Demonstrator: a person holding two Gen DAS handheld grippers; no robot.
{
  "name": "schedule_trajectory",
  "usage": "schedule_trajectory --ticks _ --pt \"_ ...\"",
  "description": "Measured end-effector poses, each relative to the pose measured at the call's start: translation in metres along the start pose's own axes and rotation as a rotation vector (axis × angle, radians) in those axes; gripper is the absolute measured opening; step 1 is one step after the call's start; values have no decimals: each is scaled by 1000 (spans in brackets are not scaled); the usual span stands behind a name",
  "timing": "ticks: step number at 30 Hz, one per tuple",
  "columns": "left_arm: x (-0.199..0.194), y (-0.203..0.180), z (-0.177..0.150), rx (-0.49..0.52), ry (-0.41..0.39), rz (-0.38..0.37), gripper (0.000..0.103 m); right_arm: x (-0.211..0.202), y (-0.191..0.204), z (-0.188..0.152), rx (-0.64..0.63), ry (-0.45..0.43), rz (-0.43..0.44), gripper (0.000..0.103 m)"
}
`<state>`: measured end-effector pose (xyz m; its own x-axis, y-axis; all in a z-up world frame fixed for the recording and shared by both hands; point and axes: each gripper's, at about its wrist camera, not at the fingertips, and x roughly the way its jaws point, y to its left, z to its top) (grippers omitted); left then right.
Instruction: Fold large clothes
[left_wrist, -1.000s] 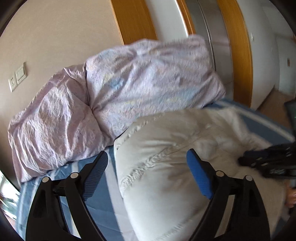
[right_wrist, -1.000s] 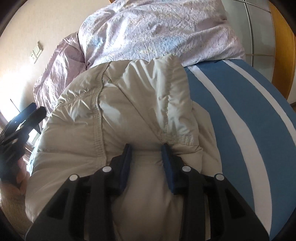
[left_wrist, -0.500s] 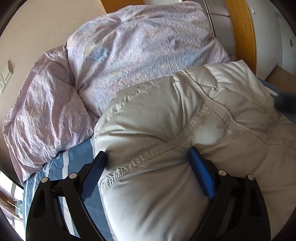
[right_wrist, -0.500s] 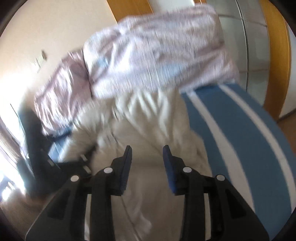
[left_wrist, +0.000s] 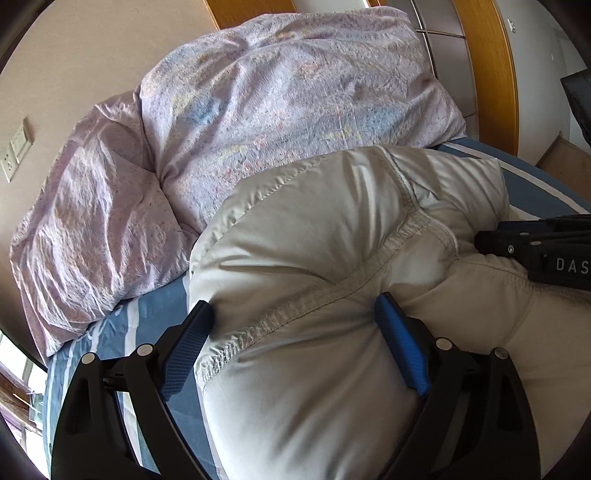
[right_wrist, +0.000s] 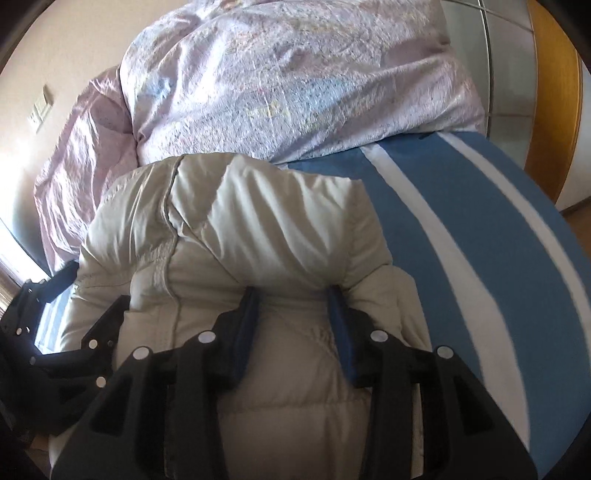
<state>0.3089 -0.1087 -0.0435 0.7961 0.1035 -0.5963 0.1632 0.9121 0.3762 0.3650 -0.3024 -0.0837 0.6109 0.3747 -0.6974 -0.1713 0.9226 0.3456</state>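
Note:
A cream puffy jacket (left_wrist: 332, 229) lies bunched on the blue-and-white striped bed sheet (right_wrist: 461, 221). My left gripper (left_wrist: 295, 314) stands wide open, pressed down over a seamed bulge of the jacket that fills the gap between its blue pads (left_wrist: 402, 347). In the right wrist view my right gripper (right_wrist: 293, 295) is partly open, its tips pushed under a folded-over roll of the jacket (right_wrist: 288, 221), with flat quilted fabric between the jaws. The right gripper (left_wrist: 487, 236) rests on the jacket at the right of the left wrist view. The left gripper (right_wrist: 86, 295) shows at the jacket's left edge.
A crumpled lilac duvet (left_wrist: 277, 96) and a pillow (left_wrist: 92, 221) are piled at the head of the bed, touching the jacket's far edge. Wall sockets (left_wrist: 16, 147) sit at the left. A wooden-framed panel (left_wrist: 495, 74) stands at the right behind the bed.
My left gripper came down onto the jacket, which now bulges between its jaws. My right gripper swung off the jacket in a blur, then returned against its folded roll.

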Motion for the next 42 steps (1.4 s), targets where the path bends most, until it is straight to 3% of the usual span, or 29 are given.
schedule_trajectory --ticks 7,9,13,16,19,21,26,29,30,38,42 --pt "-4 -1 -2 -8 -26 26 91 -8 1 1 11 -7 9 40" --pt "-5 3 -3 -20 -33 16 91 -29 8 -1 6 -7 1 45" --pt "-5 8 -2 -44 -27 -3 92 -75 36 -27 -97 -49 65 50" --pt "-7 10 -3 -53 -41 -9 93 -72 43 -45 -143 -12 -8 57" --pt "-17 15 -2 -51 -52 -18 93 -57 32 -50 -100 18 38 58" --pt "-31 22 0 -65 -53 -60 93 -53 27 -53 -89 14 56 58" --pt "-82 27 -8 -80 -128 -263 93 -52 22 -58 -77 -15 78 58" --pt "-82 10 -17 -27 -64 -339 93 -53 21 -60 -76 -27 84 58" --pt "-76 0 -22 0 -33 -333 94 -53 21 -61 -76 -28 84 58" --pt "-71 -31 -37 56 -88 -175 96 -50 26 -65 -111 -51 40 58" --pt "-70 -32 -42 63 -95 -154 96 -49 28 -69 -113 -63 15 58"
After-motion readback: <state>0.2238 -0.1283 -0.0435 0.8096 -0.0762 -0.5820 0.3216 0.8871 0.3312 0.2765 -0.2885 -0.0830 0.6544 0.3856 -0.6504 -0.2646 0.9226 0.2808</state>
